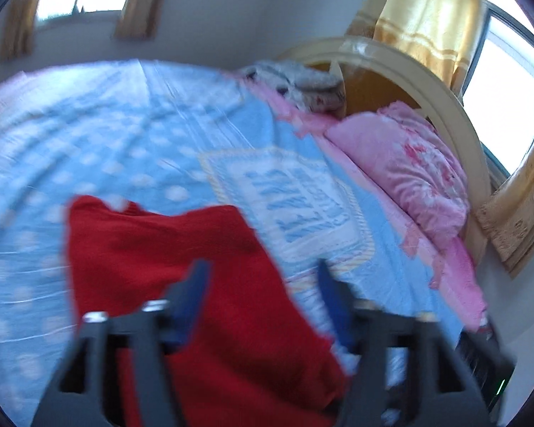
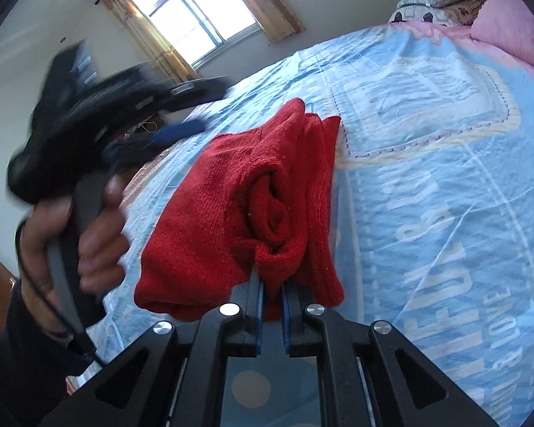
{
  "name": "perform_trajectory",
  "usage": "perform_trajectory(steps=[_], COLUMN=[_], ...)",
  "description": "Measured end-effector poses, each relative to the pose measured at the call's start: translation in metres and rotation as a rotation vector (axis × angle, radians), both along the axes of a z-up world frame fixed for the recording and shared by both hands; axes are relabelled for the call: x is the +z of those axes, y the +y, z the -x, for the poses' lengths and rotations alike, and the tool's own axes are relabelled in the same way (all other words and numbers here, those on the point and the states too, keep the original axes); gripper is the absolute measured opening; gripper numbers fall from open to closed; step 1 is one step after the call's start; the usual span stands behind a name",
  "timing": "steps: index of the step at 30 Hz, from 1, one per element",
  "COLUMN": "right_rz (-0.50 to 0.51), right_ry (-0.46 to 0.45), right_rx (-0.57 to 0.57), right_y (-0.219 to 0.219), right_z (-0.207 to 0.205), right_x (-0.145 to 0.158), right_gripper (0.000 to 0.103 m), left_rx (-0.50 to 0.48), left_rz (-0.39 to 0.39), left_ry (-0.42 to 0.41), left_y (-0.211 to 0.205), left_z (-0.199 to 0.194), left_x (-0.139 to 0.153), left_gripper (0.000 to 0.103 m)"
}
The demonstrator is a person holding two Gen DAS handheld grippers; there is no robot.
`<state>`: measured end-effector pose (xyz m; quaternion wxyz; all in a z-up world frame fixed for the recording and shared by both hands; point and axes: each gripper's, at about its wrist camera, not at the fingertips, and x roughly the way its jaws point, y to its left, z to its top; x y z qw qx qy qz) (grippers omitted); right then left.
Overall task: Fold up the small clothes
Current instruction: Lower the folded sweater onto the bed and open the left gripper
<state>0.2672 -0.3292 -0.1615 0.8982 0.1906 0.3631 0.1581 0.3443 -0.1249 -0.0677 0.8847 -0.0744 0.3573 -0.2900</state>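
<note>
Blue printed bedsheet [image 2: 427, 185] carries red knitted garment [image 2: 231, 213], folded, long axis running away from you. Your right gripper [image 2: 271, 290] pinches near bunched edge. Your left gripper [image 1: 261, 286] spread, empty, above garment's left side.

The right gripper [image 2: 271, 286] is a matte black plastic frame with triangular cut-outs, round silver screw heads along its linkage arms, and two thin blue fingers. The left gripper [image 1: 263, 277] shows the same black frame, silver screws and blue fingers [image 1: 192, 295]. The person's left hand [image 2: 89, 238] wears a dark sleeve, with a thin black cable trailing beside the grey handle.
</note>
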Motion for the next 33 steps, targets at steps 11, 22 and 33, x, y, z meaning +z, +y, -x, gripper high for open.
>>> perform_trajectory(steps=[11,22,33], right_rz=[0.019,0.016,0.035], right_ry=[-0.134,0.053,0.064], right_rx=[-0.135,-0.039,-0.083], right_y=[-0.025,0.001,-0.023], right_z=[-0.002,-0.085,-0.073], right_x=[0.038,0.020,0.014], right_gripper=[0.046,0.014,0.018], left_rx=[0.081,0.018,0.019], left_rz=[-0.148,-0.138,-0.159], left_ry=[-0.090,-0.070,-0.001], left_y=[0.053,0.042,0.037], left_z=[0.051,0.060,0.056], left_x=[-0.054,-0.072,-0.082], left_gripper=[0.083,0.099,0.103])
